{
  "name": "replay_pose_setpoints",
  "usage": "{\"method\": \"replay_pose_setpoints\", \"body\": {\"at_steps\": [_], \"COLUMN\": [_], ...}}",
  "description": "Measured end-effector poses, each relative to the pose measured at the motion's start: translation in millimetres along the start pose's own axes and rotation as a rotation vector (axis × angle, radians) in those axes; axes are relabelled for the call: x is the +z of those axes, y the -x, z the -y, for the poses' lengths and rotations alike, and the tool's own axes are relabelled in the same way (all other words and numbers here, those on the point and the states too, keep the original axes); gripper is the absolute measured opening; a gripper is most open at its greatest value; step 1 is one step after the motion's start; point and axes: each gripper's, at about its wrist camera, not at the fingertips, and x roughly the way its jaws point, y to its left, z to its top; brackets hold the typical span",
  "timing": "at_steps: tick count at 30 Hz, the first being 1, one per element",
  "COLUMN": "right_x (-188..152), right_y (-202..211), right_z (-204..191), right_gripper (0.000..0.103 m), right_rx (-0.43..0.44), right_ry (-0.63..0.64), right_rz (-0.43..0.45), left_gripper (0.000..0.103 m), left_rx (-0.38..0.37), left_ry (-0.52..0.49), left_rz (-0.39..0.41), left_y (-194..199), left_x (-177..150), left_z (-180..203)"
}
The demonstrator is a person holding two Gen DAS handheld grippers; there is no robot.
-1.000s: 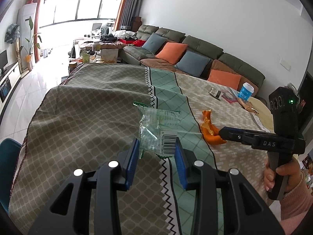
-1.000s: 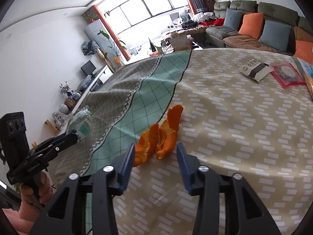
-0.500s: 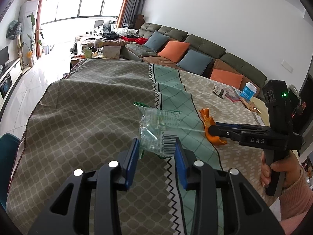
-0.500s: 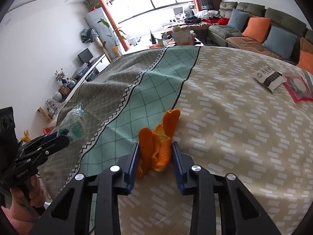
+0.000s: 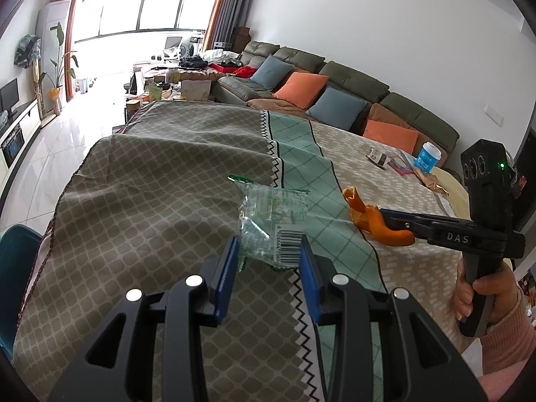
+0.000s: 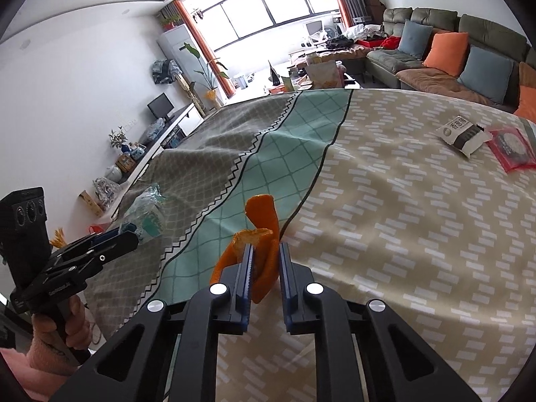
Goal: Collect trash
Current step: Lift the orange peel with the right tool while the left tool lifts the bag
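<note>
While the right gripper (image 6: 264,261) pinches the orange peel (image 6: 259,241) between its blue pads, lifted just clear of the tablecloth (image 6: 402,217), the left gripper (image 5: 268,261) holds a crumpled clear plastic wrapper (image 5: 271,214) between its own pads, barcode facing the lens. From the left wrist view you get the side-on look: the peel (image 5: 378,221) dangling from the closed tips of the right gripper (image 5: 388,216), the person's right hand (image 5: 482,288) around the handle, and a blue-and-white cup (image 5: 428,159) at the table's far end. Only the right wrist view shows the snack packet (image 6: 464,132) and red packet (image 6: 512,149) clearly, lying side by side, well apart from the peel. It also catches the left gripper (image 6: 129,234) low at the left, wrapper (image 6: 147,211) bunched at its tips.
</note>
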Motion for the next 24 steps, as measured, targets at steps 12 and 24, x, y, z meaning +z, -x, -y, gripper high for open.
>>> {"method": "replay_pose_setpoints", "body": {"at_steps": [12, 24], "right_x": [0, -1], "right_y": [-12, 1], "right_z": [-1, -4], "right_gripper": [0.023, 0.016], "right_rx": [-0.044, 0.045], "right_ry": [0.002, -0.019], "right_rz": [-0.057, 0.003], "left_gripper": [0.036, 0.036], "left_rx": [-0.004, 0.009], "left_ry": [0.006, 0.006], "left_rz": [-0.006, 0.002], "left_y": [0, 5], "left_x": [-4, -6], "left_z": [-1, -1]}}
